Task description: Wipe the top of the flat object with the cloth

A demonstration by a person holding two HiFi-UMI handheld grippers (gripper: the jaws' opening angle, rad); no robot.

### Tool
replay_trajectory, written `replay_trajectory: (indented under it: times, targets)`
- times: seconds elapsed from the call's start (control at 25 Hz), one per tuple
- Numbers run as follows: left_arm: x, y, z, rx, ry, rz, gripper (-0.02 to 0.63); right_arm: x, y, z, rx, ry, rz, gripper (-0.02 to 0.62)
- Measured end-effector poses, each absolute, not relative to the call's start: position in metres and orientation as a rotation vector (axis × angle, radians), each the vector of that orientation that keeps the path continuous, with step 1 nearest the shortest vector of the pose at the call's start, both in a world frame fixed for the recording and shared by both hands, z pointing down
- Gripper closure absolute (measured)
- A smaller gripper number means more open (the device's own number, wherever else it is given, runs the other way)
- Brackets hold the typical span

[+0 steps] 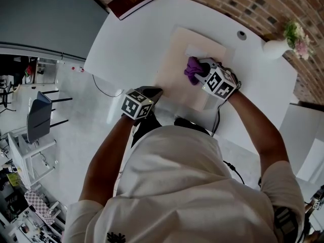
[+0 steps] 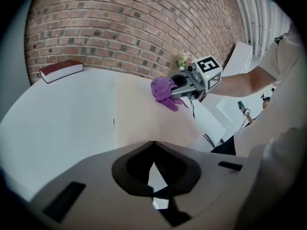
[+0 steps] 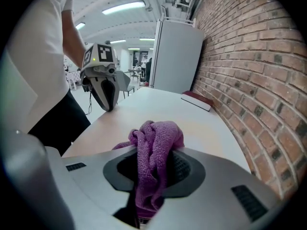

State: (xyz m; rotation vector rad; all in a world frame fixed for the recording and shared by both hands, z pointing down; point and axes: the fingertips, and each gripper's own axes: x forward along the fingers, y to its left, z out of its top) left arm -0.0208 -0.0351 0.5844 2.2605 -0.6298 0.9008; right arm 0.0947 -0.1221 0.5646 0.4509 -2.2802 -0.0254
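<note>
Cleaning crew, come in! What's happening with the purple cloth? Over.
Right gripper shut on purple cloth, cloth down on tan board. Left gripper shut, empty, at the board's near edge. Nothing seen blocking. Over.

The cloth (image 1: 192, 68) is purple and soft, bunched into a crumpled wad. It is pinched in the right tongs (image 1: 199, 71), its loose folds resting on the board (image 1: 177, 62). The board is pale beige, thin and rectangular. It lies flat on the white bench (image 1: 131, 39), turned at a slant, with the cloth toward its far right side.
</note>
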Motion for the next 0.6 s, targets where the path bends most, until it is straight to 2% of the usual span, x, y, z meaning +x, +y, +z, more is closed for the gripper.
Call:
replay_trajectory:
  times: [0.6]
  targets:
    - [-0.020,-0.035,0.583,2.244,-0.633,0.924,0.581,0.143,-0.207,0.565,0.657,-2.217,0.017,0.477]
